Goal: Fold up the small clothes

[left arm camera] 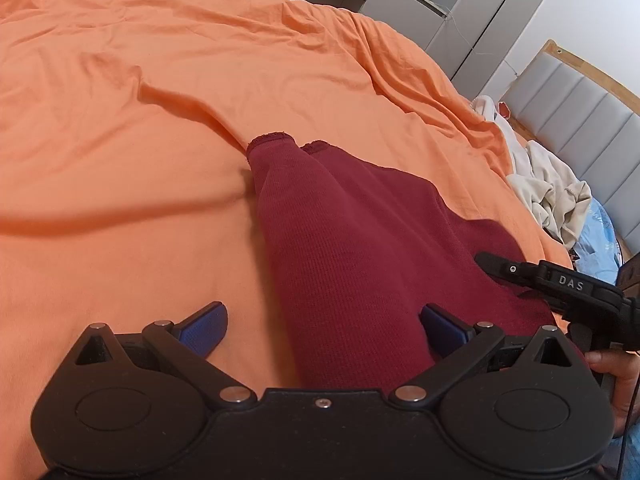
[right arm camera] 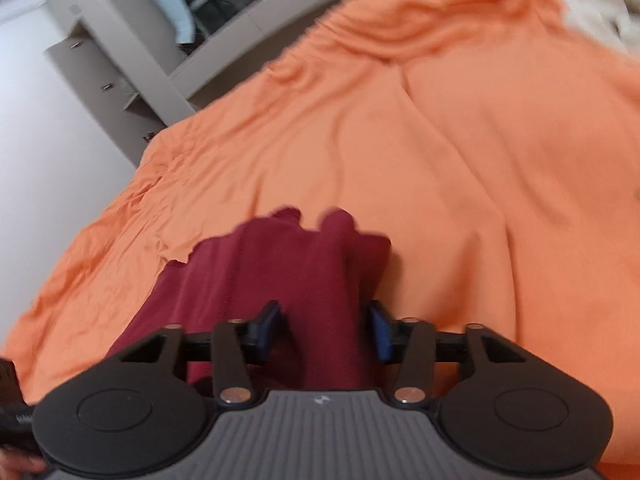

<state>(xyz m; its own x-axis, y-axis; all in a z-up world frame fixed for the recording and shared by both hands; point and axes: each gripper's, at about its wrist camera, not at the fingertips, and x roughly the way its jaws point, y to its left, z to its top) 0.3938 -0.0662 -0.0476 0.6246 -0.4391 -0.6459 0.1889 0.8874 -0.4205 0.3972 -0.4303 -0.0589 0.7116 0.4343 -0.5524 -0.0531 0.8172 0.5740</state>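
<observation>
A dark red knit garment (left arm camera: 340, 248) lies on the orange bedsheet (left arm camera: 160, 80), its two cuffed ends pointing away from me. My left gripper (left arm camera: 322, 330) is open, its blue pads (left arm camera: 202, 330) straddling the near edge of the garment, just above it. My right gripper (right arm camera: 324, 332) is open, with red fabric (right arm camera: 280, 272) bunched between its blue pads (right arm camera: 380, 336); the pads stand apart from the fabric. The right gripper also shows at the right of the left wrist view (left arm camera: 560, 284), over the garment's right edge. The right wrist view is motion-blurred.
A pile of cream and white clothes (left arm camera: 552, 188) lies at the bed's right side by a padded grey headboard (left arm camera: 580, 112). Grey cabinets (left arm camera: 460, 8) stand beyond the bed's far edge. The orange sheet (right arm camera: 480, 140) is wrinkled.
</observation>
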